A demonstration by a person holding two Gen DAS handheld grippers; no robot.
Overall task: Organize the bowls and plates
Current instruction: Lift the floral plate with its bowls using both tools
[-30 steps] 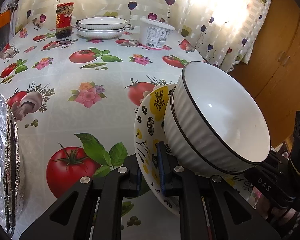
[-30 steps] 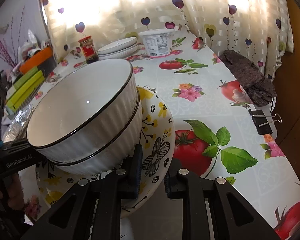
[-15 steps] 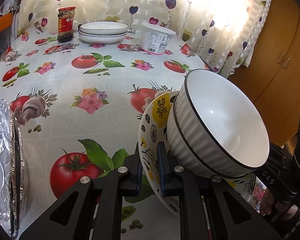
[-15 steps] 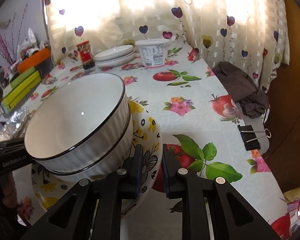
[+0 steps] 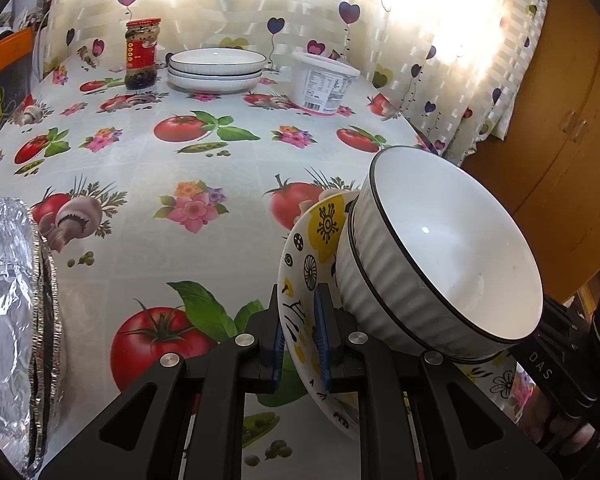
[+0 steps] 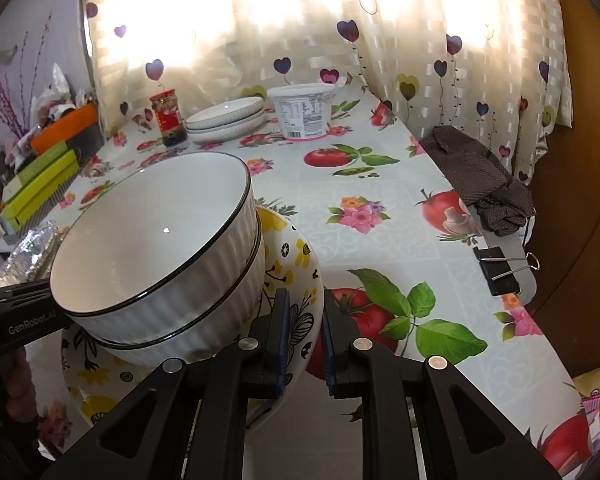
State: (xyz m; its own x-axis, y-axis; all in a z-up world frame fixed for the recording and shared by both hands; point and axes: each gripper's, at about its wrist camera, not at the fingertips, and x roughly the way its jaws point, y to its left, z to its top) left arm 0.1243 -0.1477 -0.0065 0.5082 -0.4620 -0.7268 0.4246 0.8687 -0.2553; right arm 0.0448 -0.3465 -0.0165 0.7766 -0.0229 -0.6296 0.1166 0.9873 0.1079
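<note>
A yellow-flowered plate (image 5: 300,268) carries two stacked white ribbed bowls (image 5: 452,248) with black rims. My left gripper (image 5: 298,336) is shut on the plate's left rim. My right gripper (image 6: 304,340) is shut on the same plate's (image 6: 296,264) right rim, with the bowls (image 6: 156,240) to its left. The plate is held above the near end of the table. A stack of white plates (image 5: 216,68) sits at the table's far end; it also shows in the right wrist view (image 6: 228,118).
A sauce jar (image 5: 140,54) and a white tub (image 5: 322,82) flank the far plates. Foil trays (image 5: 8,320) lie at the left. A dark cloth (image 6: 480,172) and a binder clip (image 6: 500,272) sit at the right table edge. A wooden cabinet (image 5: 560,100) stands right.
Both grippers have carried the plate and bowls upward and slightly back, so more of the table shows beneath. The grips are unchanged.
</note>
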